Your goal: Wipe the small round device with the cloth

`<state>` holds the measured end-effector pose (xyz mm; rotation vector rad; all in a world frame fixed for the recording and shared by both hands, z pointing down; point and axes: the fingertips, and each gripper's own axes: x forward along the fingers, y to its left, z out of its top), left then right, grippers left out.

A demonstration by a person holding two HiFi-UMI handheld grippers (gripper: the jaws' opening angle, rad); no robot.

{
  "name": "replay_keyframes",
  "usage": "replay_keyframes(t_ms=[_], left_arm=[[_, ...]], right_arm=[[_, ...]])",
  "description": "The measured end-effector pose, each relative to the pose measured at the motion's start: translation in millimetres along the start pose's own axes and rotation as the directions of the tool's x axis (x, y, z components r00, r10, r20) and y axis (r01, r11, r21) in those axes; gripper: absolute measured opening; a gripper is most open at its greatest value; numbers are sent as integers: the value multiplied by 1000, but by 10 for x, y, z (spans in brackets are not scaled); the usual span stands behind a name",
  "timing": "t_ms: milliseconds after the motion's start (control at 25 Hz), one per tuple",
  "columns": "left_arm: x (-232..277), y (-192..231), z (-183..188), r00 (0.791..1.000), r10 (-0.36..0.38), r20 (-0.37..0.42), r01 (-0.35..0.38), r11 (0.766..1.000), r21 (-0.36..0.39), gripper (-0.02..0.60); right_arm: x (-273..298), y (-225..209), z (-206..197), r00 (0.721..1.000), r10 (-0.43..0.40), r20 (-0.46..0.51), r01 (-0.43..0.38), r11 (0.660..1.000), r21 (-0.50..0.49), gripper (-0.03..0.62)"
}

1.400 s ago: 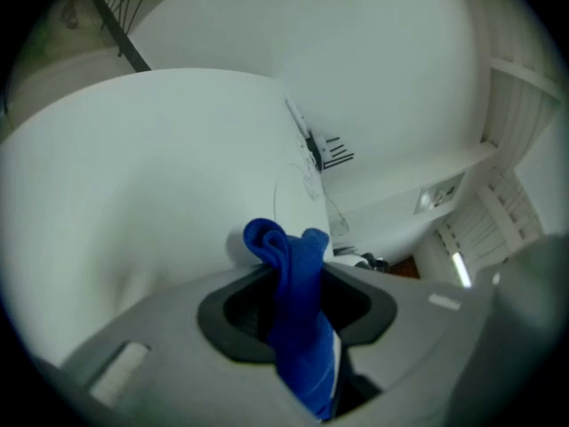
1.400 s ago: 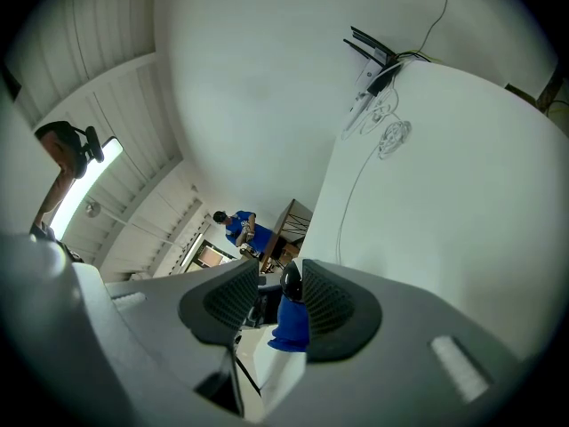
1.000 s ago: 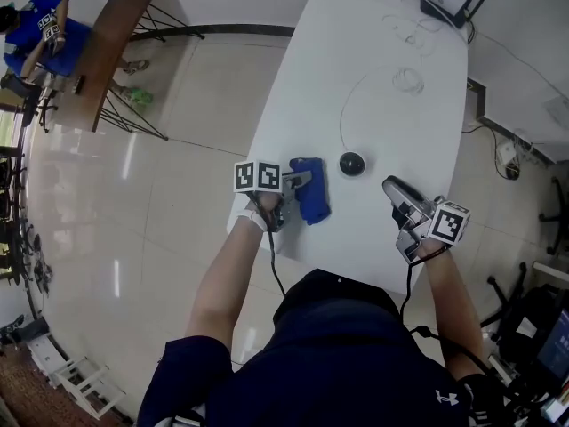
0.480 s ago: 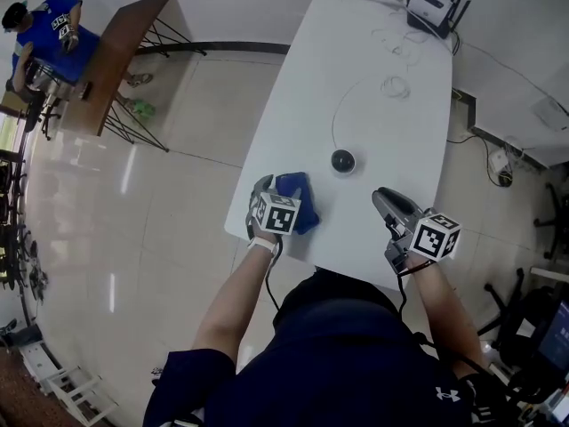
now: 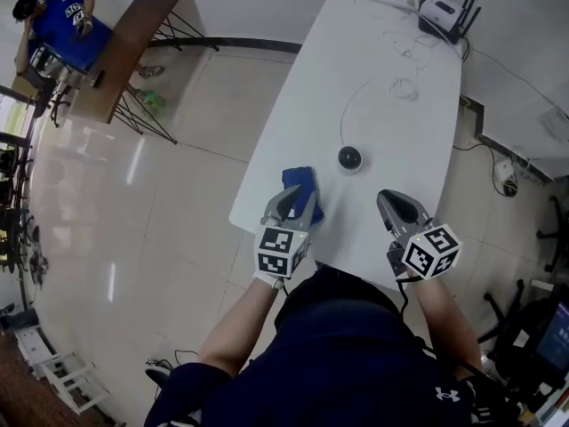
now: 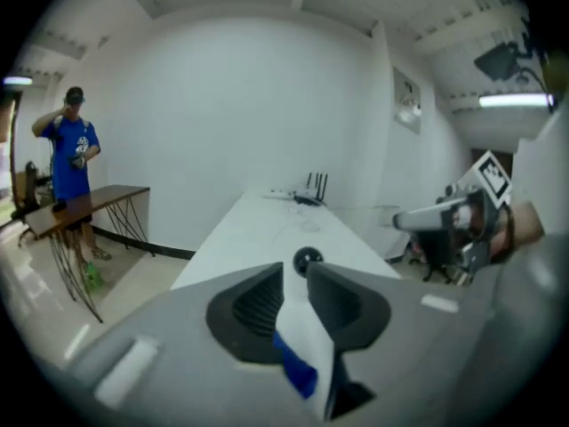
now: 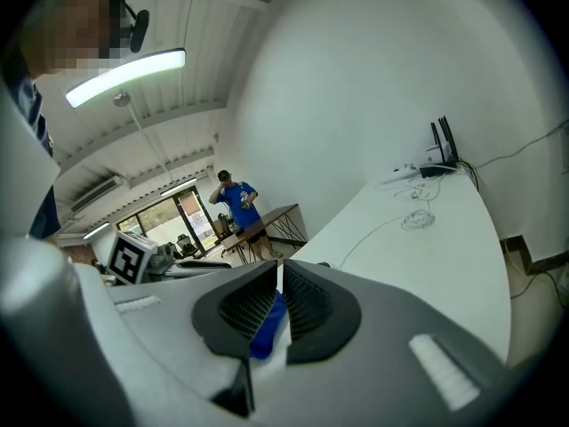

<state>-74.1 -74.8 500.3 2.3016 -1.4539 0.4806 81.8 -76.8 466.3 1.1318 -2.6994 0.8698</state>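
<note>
The cloth (image 5: 301, 181) is soft blue fabric, matt and a little rumpled. The small round device (image 5: 349, 158) looks like black plastic with a glossy dome. The counter (image 5: 391, 87) is smooth and white with a faint sheen. The floor (image 5: 151, 203) is pale polished tile, glossy and reflective. The side table (image 5: 124, 47) has a brown wood-look top on thin dark metal legs.
</note>
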Motion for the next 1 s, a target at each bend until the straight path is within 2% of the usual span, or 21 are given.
replay_keyframes(t_ms=[80,200,320,480,600,1000], left_arm=[[-104,-272,131,997,-70,44,72,996,-51,63],[-203,-528,229,990,-117,82,122,991,-58,52],[-221,-605,211,989,-120,85,124,991,-43,50],[-232,-614,193,991,-116,71,120,991,-63,49],[-220,-585,144,991,-110,76,114,992,-45,49],[-235,-670,190,989,-132,70,135,989,-51,49]], right_arm=[[11,45,31,1000,-6,7,6,1000,-29,25],[10,77,88,999,-30,29,31,997,-69,25],[-18,68,138,997,-53,48,58,994,-93,25],[-69,50,167,996,-74,56,79,992,-102,25],[-109,42,164,995,-82,59,88,990,-108,25],[-124,10,140,993,-105,54,111,986,-128,23]])
